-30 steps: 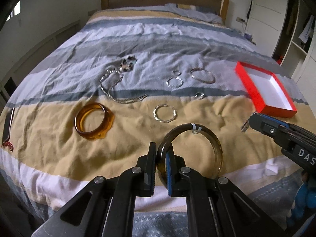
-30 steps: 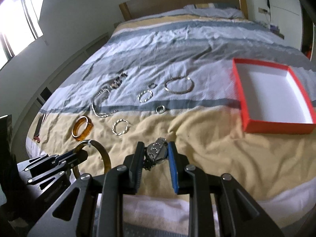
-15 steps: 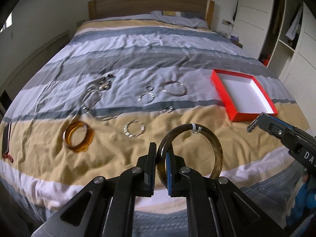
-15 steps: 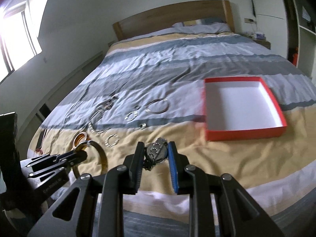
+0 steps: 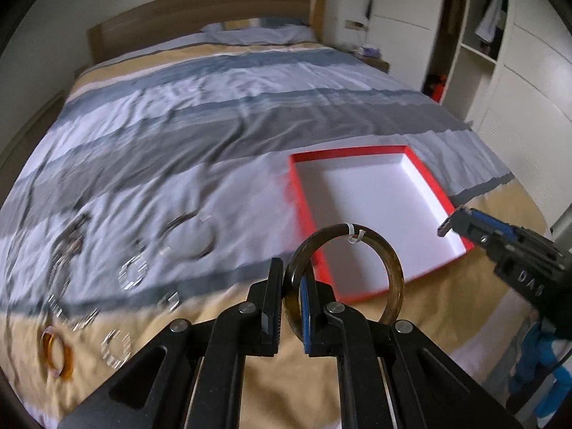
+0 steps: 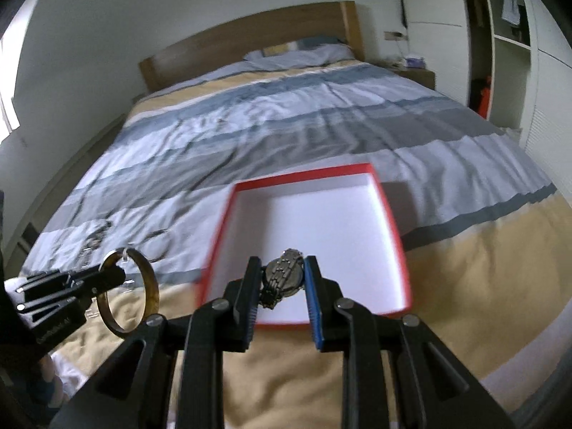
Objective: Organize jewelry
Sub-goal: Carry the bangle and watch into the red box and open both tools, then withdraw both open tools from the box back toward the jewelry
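Note:
My left gripper (image 5: 290, 282) is shut on a dark brown bangle (image 5: 391, 268) with a small white tag, held in the air near the front left corner of the red box (image 5: 304, 196). My right gripper (image 6: 282, 279) is shut on a silver metal watch (image 6: 284, 277), held above the near edge of the same red box (image 6: 393, 228), whose white inside is bare. The left gripper and bangle (image 6: 150, 286) show at the left of the right wrist view. The right gripper (image 5: 450, 223) shows at the right of the left wrist view.
Other jewelry lies blurred on the striped bedcover at left: an amber bangle (image 5: 57, 357), silver rings (image 5: 132, 271), a thin hoop (image 5: 189, 239) and a chain heap (image 5: 71, 243). A wooden headboard (image 6: 250, 46) stands far back. White wardrobes (image 5: 518, 71) stand at right.
Both grippers have swung to the right with their loads. The red box now lies close in front of both; the loose jewelry has slid to the left of the views.

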Motion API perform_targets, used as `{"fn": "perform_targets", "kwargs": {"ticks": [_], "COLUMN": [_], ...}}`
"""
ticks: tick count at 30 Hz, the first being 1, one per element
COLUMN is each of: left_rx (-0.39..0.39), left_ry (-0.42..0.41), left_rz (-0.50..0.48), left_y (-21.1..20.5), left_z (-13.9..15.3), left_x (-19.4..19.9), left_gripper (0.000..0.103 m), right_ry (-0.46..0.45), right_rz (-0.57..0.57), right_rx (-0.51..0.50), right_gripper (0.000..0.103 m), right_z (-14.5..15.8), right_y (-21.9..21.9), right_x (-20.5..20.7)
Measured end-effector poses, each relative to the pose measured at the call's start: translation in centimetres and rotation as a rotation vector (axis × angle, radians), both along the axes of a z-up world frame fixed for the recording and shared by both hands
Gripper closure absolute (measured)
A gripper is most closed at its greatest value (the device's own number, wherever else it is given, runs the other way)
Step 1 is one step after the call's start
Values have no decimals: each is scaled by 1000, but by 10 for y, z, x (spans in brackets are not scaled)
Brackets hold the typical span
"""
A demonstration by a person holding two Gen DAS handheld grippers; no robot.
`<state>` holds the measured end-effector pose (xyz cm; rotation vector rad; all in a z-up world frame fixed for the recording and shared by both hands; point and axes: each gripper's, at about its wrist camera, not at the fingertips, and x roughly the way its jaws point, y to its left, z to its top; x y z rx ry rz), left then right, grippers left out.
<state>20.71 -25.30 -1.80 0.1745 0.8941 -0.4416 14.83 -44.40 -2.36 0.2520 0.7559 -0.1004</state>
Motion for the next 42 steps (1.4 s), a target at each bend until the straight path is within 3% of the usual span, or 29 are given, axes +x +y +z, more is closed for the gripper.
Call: {"fn": "perform_targets", "kwargs": {"ticks": [4, 11, 22, 24, 28, 31, 32, 42], "left_rx": [32, 92, 129, 122, 89, 73, 72, 15], "left_ry": [19, 73, 93, 96, 112, 98, 86, -51], "left_rz": [-34, -62, -60, -60, -65, -71, -69, -47], "left_y": [-42, -70, -79, -79, -76, -75, -73, -39], "left_z": [-24, -68, -91, -91, -87, -79, -75, -15], "left_x": [26, 47, 51, 52, 51, 43, 40, -10], "left_gripper": [94, 94, 92, 92, 89, 80, 71, 59], "right_ry": [58, 159, 223, 228, 222, 216, 209, 132], "right_rz": [-10, -2, 54, 54, 54, 53, 44, 3], "right_rx": [-15, -31, -110, -111, -131, -140, -144, -125], "right_gripper": [81, 81, 79, 79, 66, 66, 66, 66], "right_z": [-27, -67, -76, -76, -69, -62, -57, -13], "right_y": [-19, -39, -33, -33, -31, -31, -31, -24], "right_x": [19, 30, 32, 32, 27, 22, 18, -30]}}
